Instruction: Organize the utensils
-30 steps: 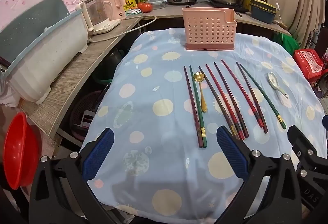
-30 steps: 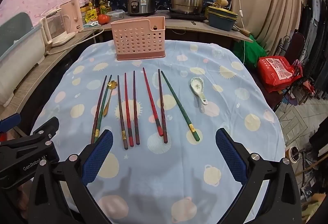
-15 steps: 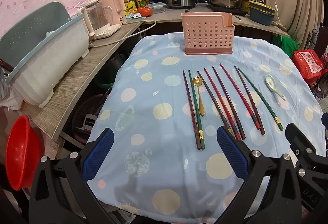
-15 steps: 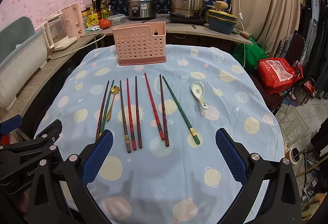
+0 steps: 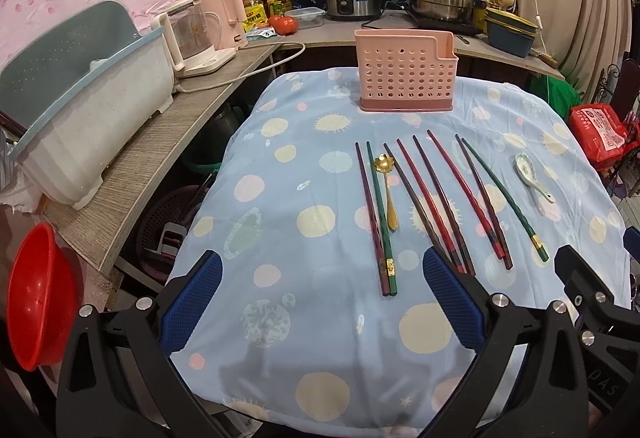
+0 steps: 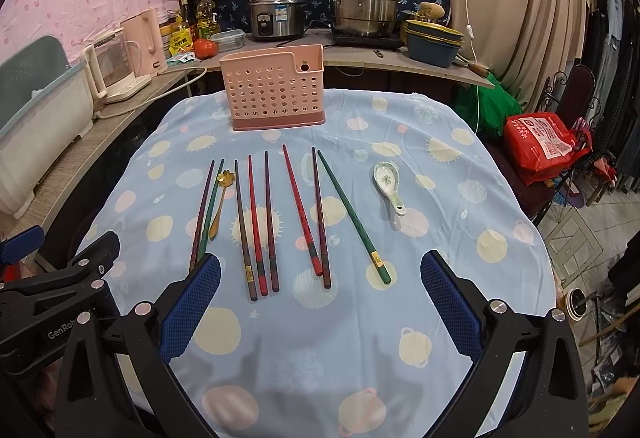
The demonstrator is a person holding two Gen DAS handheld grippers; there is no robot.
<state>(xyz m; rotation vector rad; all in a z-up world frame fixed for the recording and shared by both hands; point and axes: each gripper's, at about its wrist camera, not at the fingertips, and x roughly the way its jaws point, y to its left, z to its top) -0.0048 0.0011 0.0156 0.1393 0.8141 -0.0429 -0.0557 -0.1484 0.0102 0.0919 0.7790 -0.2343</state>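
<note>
Both grippers, left gripper [image 5: 320,302] and right gripper [image 6: 316,302], have drawn back, jaws spread wide, gripping nothing. Best to descend on one chopstick [image 6: 352,215] ahead, pinching mid-shaft

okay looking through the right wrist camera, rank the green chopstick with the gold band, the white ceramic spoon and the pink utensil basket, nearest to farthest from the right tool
1. Green chopstick: its banded end lies nearest the right tool, right of centre.
2. White ceramic spoon: farther back, to the right.
3. Pink utensil basket: at the table's far edge.

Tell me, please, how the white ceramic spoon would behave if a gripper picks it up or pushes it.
The white spoon looks glazed, so it is probably slippery between the pads and brittle if dropped. Its rounded bowl suggests that a sideways push would turn or rock it on the soft tablecloth, not slide it straight.
</note>
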